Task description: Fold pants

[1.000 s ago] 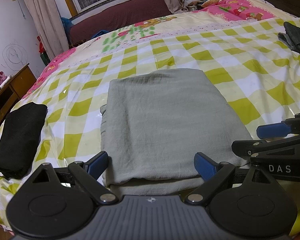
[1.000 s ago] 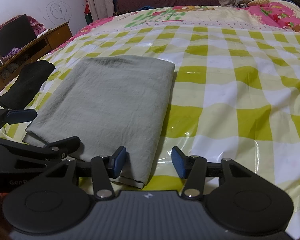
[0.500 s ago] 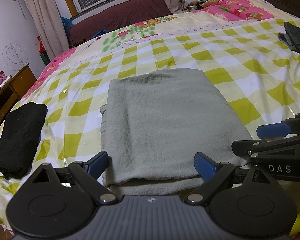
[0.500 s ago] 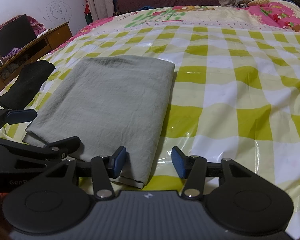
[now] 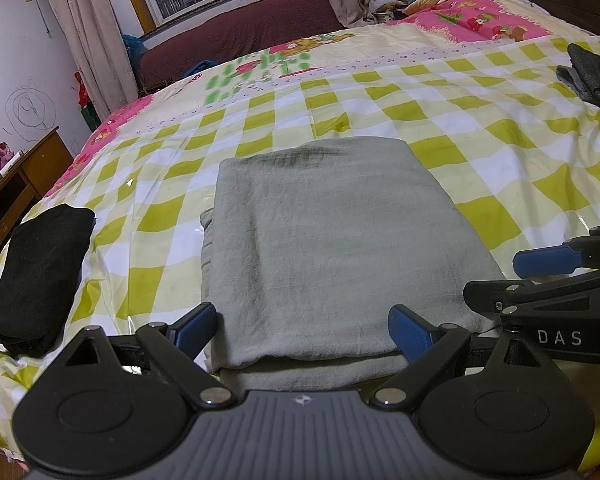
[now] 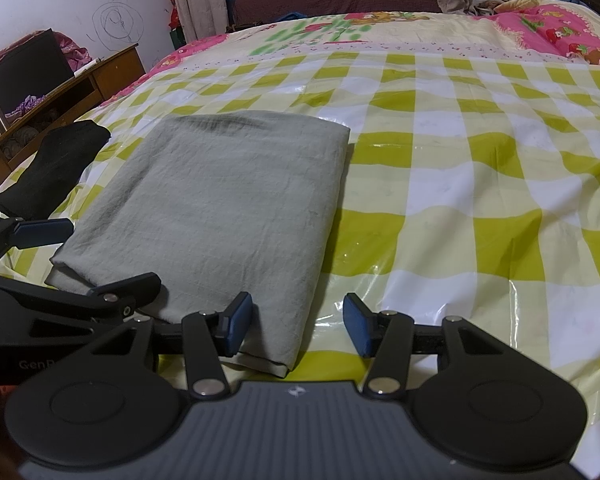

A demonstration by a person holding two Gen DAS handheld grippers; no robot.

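The grey-green pants point(image 5: 332, 248) lie folded into a flat rectangle on the yellow-checked plastic sheet point(image 5: 520, 168) over the bed; they also show in the right wrist view point(image 6: 228, 216). My left gripper point(image 5: 302, 330) is open, its blue pads either side of the near edge of the stack, holding nothing. My right gripper point(image 6: 298, 328) is open at the near right corner of the pants, holding nothing. Each gripper shows at the edge of the other's view.
A folded black garment point(image 5: 36, 272) lies to the left of the pants, seen also in the right wrist view point(image 6: 56, 168). A dark grey garment point(image 5: 596, 76) lies at the far right. A wooden desk point(image 6: 60, 92) stands left of the bed.
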